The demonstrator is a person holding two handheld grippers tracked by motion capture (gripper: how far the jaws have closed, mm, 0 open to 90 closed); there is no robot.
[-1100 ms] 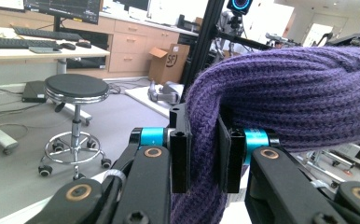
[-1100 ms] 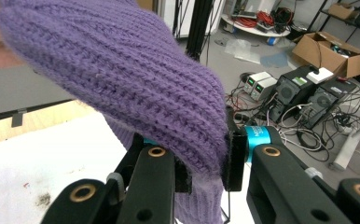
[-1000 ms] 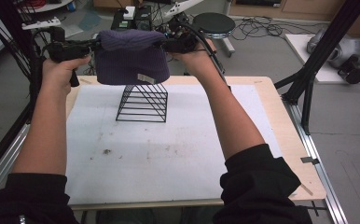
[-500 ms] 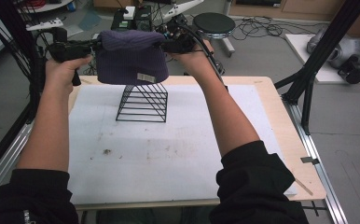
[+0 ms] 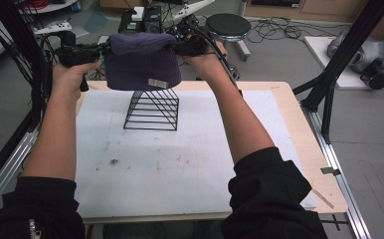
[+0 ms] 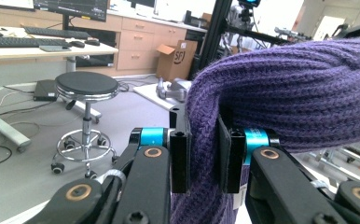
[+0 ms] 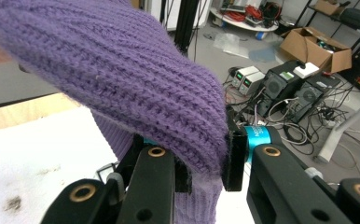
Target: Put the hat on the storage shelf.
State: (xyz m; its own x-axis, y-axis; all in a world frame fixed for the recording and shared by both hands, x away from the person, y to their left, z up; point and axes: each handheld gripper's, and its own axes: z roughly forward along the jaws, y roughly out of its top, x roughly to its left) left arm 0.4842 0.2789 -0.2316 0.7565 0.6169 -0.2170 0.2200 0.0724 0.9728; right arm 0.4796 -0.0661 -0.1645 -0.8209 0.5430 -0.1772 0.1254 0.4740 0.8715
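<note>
A purple knitted beanie [image 5: 141,62] hangs in the air between both hands, just above a black wire pyramid stand [image 5: 152,108] at the far middle of the table. My left gripper [image 5: 102,51] is shut on the hat's left edge, and in the left gripper view the knit [image 6: 280,88] is pinched between the two black jaws of that gripper [image 6: 202,156]. My right gripper [image 5: 176,47] is shut on the hat's right edge; the purple beanie [image 7: 122,79] bulges over the jaws of the right gripper [image 7: 205,163]. A small label hangs on the hat's lower front.
A white cloth [image 5: 180,159] covers the wooden table [image 5: 299,124] and has a few dark stains near its left middle. Black frame posts [image 5: 339,59] stand at the right and left. A stool [image 5: 228,25], cables and boxes lie on the floor beyond.
</note>
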